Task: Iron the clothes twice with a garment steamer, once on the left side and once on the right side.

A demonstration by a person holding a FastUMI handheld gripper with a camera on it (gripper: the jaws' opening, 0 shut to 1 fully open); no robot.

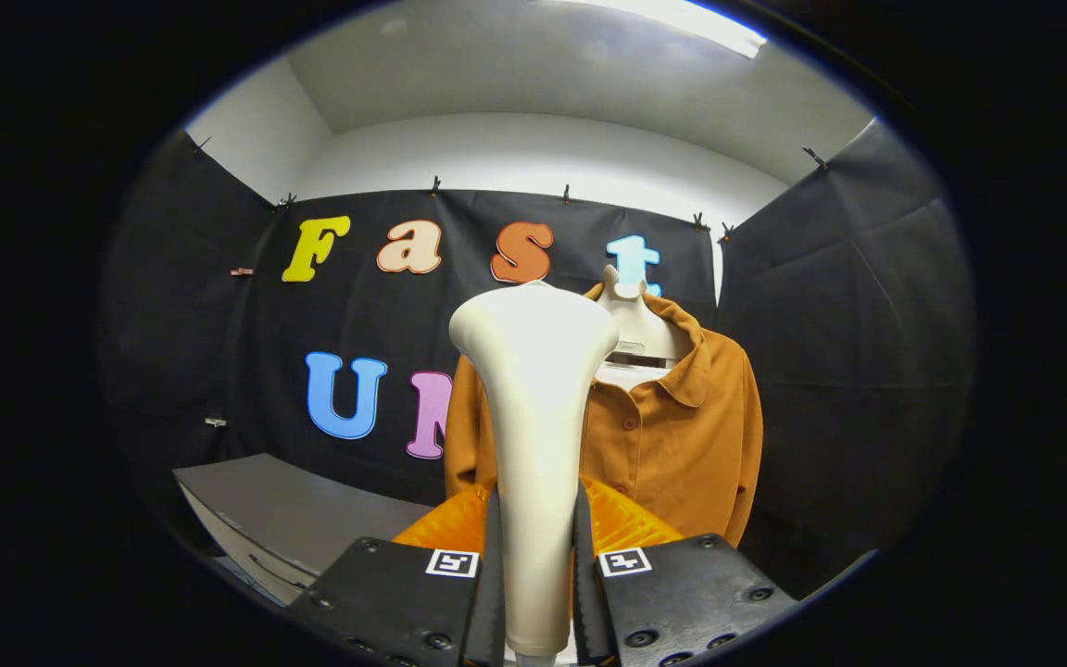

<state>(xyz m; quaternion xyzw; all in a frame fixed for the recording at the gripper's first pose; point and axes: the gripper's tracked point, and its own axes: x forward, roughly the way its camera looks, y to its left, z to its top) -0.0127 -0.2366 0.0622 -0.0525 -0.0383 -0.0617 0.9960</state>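
Gripper (pixel 538 556) clamps steamer (pixel 533 408) upright, both fingers (pixel 495 574) pressing handle; beyond, I see shirt (pixel 682 435) on mannequin (pixel 635 324), seemingly untouched.

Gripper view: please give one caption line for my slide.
Gripper jaws shut on the white garment steamer, held upright before the orange jacket on a mannequin.

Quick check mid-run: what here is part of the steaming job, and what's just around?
Job:
- garment steamer, upright, clamped between the gripper fingers
- orange jacket on a white mannequin, beyond the steamer

Just around:
- grey table, beside the jacket
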